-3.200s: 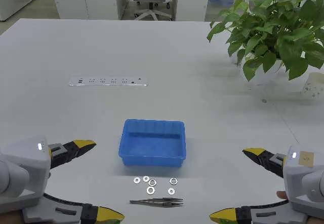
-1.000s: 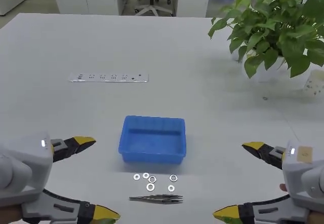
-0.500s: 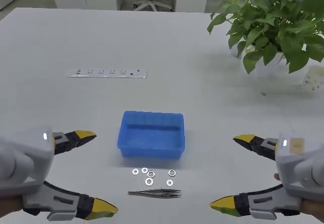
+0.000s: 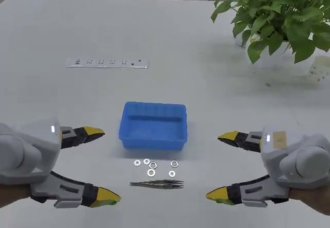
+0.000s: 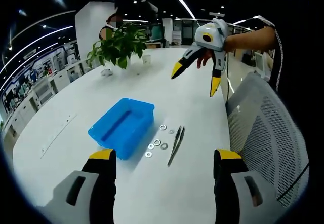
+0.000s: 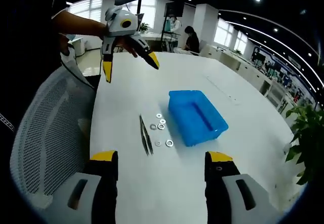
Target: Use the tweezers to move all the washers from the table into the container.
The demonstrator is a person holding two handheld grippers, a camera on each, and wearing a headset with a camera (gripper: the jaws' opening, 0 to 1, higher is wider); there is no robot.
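At a white table [image 4: 206, 73], the left gripper [image 4: 103, 164] and the right gripper [image 4: 217, 166] hang above the surface on either side of the work. The yellow-tipped fingers [image 4: 108, 197] of each are spread wide, gripping nothing and touching nothing. Each gripper view shows its own jaws well parted over bare tabletop, with the other gripper held aloft in a hand across the table. The tweezers [image 4: 157, 184] lie flat and untouched at the near edge of the table, between the two grippers and apart from both. Six washers [image 4: 151, 173] sit loose on the table in a small cluster just beyond the tweezers, between them and the blue container [image 4: 152, 143]. The container stands just behind the washers, and no washers can be seen in it. Farther back, a power strip [image 4: 107, 63] is set into the tabletop, and a leafy plant [image 4: 278, 11] stands at the far right corner. Compared with half a second ago, both grippers have drawn in toward the middle. The right one has closed more of the gap to the container's side, and the left has moved in only slightly. Their jaws are spread about as wide as before. The washers, the tweezers and the container keep the same arrangement; their shift in the head view comes from the camera.
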